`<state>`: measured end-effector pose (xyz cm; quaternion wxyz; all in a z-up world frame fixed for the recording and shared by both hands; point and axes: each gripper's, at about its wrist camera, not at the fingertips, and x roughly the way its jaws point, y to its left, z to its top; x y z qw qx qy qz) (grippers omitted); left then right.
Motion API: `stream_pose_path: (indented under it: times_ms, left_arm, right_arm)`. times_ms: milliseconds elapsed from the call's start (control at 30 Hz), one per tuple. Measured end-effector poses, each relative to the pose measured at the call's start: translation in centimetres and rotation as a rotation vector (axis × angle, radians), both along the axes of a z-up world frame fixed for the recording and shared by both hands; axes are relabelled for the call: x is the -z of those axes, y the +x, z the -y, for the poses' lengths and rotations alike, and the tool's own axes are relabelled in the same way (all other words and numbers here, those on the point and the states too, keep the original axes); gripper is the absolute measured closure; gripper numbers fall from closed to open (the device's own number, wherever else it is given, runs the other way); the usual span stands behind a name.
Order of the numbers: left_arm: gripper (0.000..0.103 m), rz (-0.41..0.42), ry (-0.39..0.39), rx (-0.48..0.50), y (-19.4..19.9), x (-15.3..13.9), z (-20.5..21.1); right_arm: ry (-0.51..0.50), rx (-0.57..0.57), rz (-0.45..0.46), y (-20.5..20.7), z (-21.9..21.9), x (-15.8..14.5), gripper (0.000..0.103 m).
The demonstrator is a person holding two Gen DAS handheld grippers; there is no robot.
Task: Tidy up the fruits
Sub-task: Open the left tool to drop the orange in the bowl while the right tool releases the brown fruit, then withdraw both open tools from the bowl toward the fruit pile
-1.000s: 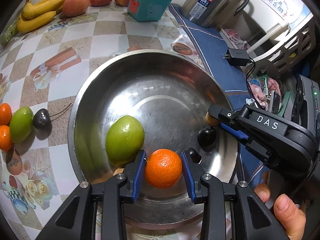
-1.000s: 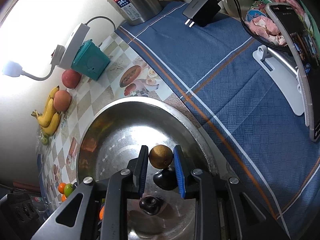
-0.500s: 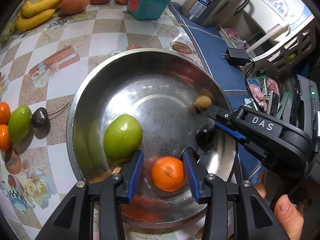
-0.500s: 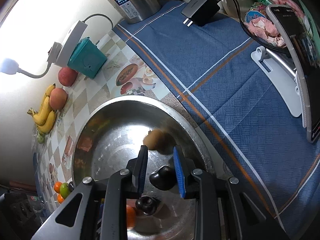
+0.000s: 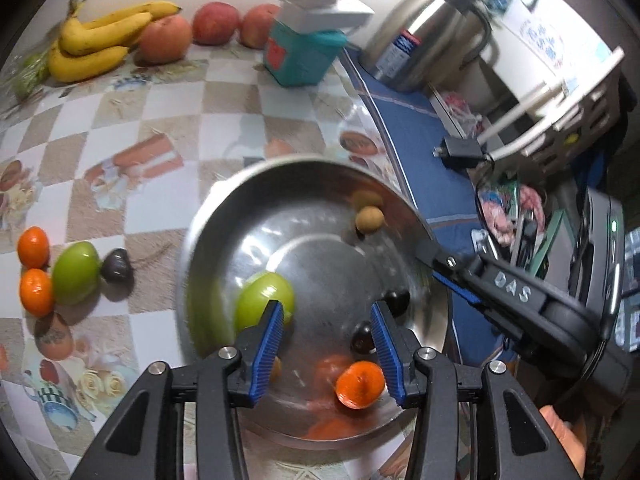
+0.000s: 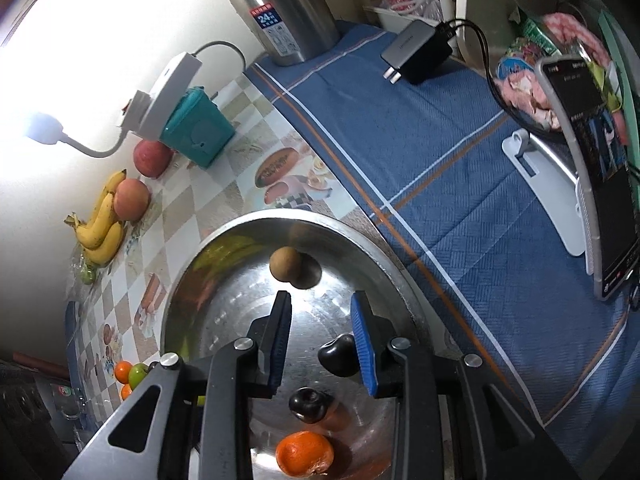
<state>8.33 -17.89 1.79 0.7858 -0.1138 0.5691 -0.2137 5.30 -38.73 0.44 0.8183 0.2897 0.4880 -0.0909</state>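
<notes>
**Harsh lamp glare, motion smear, heavy fisheye bend**

In the right wrist view a small lamp [image 6: 40, 130] up and to the left of the hand-held gripper [image 6: 322, 334] burns out the wall into white. Light falls off to the right and to the dark round corners. The steel bowl [image 6: 224, 240] shows streaked reflections, and fruit inside casts soft shadows.

The left wrist view is evenly lit but smeared: the bowl's rim [image 5: 200, 216], the green fruit [image 5: 262, 300] and the kettle [image 5: 424, 52] blur. Straight lines bow near both pictures' edges.
</notes>
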Motion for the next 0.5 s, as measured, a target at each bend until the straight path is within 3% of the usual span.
stream_pose_path:
  times_ms: [500]
  left_arm:
    - [0.054,-0.041,0.052,-0.265,2.6,0.9,-7.6]
  right_arm:
    - [-0.035,-0.049,-0.027,0.5,-1.8,0.1,0.072]
